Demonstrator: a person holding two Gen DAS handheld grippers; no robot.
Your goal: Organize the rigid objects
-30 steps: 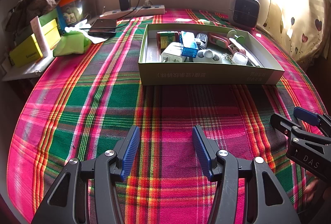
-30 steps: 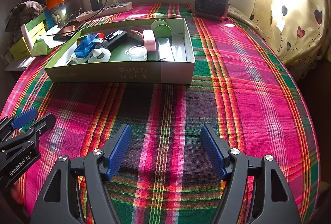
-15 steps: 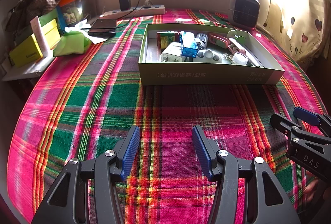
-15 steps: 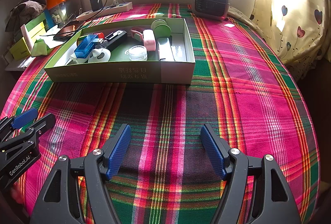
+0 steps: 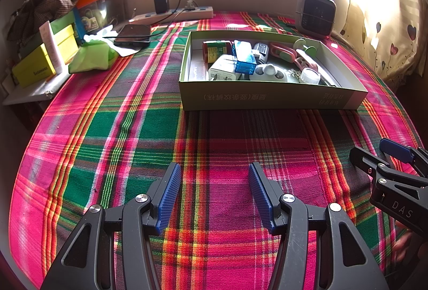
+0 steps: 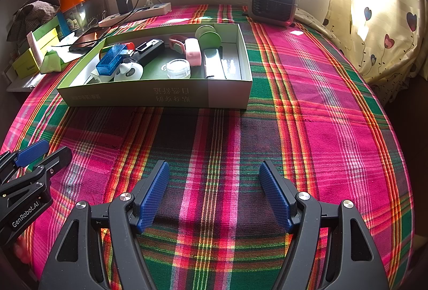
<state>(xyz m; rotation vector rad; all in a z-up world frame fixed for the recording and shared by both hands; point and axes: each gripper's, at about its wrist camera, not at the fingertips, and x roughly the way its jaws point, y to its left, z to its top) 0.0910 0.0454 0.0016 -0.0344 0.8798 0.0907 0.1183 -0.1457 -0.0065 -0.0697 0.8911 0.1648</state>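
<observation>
The sorting looked all but done — every small rigid thing I could see lay inside the shallow green box (image 5: 270,100), and the plaid cloth (image 5: 128,129) in front of it was bare. In the box sat a blue clear case (image 6: 111,60), a black stick-shaped device (image 6: 148,49), a pink clip (image 6: 192,50), a green round reel (image 6: 207,34), a small clear jar (image 6: 178,68) and a white rounded gadget (image 6: 131,72), loosely jumbled rather than lined up; if anything was left, I judged it was tidying within the box. The left hand-held gripper (image 5: 212,195) hung with its jaws spread and nothing between them, and the right hand-held gripper (image 6: 214,193) likewise — both low over the cloth, the box well apart from them and straight ahead.
</observation>
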